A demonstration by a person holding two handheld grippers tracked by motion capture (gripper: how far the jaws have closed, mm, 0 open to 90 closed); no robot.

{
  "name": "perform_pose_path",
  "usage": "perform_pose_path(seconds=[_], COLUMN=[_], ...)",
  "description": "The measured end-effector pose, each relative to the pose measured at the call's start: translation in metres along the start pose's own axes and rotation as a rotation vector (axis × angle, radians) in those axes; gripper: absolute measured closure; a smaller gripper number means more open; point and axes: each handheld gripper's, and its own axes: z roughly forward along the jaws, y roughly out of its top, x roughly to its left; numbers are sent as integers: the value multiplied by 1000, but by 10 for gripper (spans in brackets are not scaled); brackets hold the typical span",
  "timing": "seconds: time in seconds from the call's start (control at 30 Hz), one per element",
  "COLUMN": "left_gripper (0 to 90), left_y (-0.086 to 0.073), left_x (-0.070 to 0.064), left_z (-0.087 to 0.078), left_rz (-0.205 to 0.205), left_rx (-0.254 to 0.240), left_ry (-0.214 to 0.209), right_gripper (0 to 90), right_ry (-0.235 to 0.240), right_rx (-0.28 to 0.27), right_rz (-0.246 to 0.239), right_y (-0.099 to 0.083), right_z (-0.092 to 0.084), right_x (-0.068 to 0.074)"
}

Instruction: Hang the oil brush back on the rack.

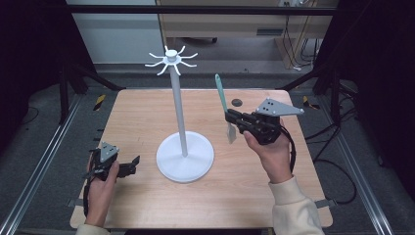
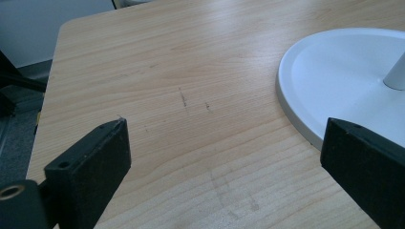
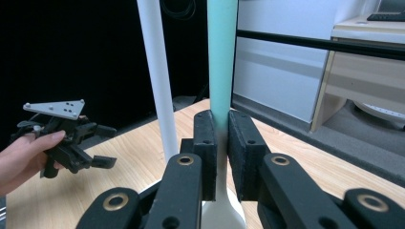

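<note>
The right gripper, clamped on the spatula, must lift it toward the stand's hooks at ten o'clock, while the left gripper rests with its jaws apart.

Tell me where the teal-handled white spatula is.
The teal-handled white spatula stands clamped upright in the right claw, right of the white hook stand in the high view.

Right gripper clamped on a teal-handled spatula, held near-upright beside the white hook stand; left gripper low over the tabletop, jaws apart.
</note>
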Motion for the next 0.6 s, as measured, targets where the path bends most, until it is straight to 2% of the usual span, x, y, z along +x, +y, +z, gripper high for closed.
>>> perform_pose_path(seconds=[0.6], left_gripper=[26], left_y=[0], left_x=[-1], left_z=[0], left_rz=[5], left_rx=[3], left_ry=[0], right_gripper=[824], right_ry=[41], right_rx=[-40], right_rz=[-26], right_y=[15], right_z=[-2], right_x=[16])
